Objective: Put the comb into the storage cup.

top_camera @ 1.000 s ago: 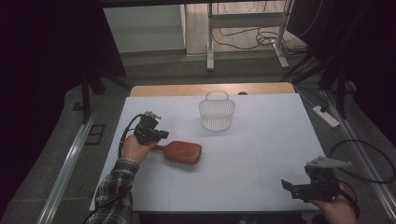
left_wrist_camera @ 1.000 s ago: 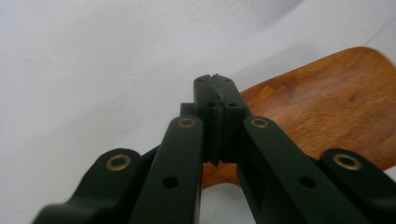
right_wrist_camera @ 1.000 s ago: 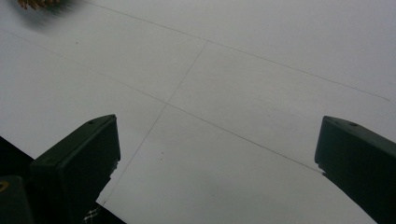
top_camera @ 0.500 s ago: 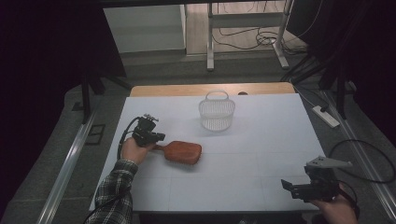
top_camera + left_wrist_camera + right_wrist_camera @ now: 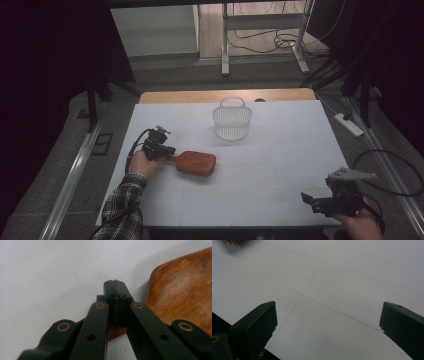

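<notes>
- A white worktop [image 5: 260,200] stands in a dim room, with a person's two forearms reaching in from its near edge.
- A brown wooden paddle-shaped board [image 5: 196,162] lies flat on the worktop, left of centre, its narrow handle pointing left toward the person's left hand [image 5: 142,164].
- The left claw [image 5: 167,150] sits at that handle end. In the left gripper view its jaws are pressed tight together, tips meeting [image 5: 115,287] just over the worktop.
- In that view the board's [image 5: 185,295] broad wooden face spreads to the right of the clenched jaws, and its narrow part runs underneath them. I cannot tell whether the handle is actually pinched between them.
- The left sleeve [image 5: 122,207] is plaid, and a black cable loops from the claw beside the wrist.
- A small white mesh basket [image 5: 232,122] with a loop handle stands upright toward the far side of the worktop, well apart from the board.
- The right claw [image 5: 320,204] hovers at the near right corner, held in the right hand [image 5: 357,225], with a grey three-cornered plate on top.
- In the right gripper view its jaws are spread wide [image 5: 328,322], with bare white worktop and faint ruled lines between them.
</notes>
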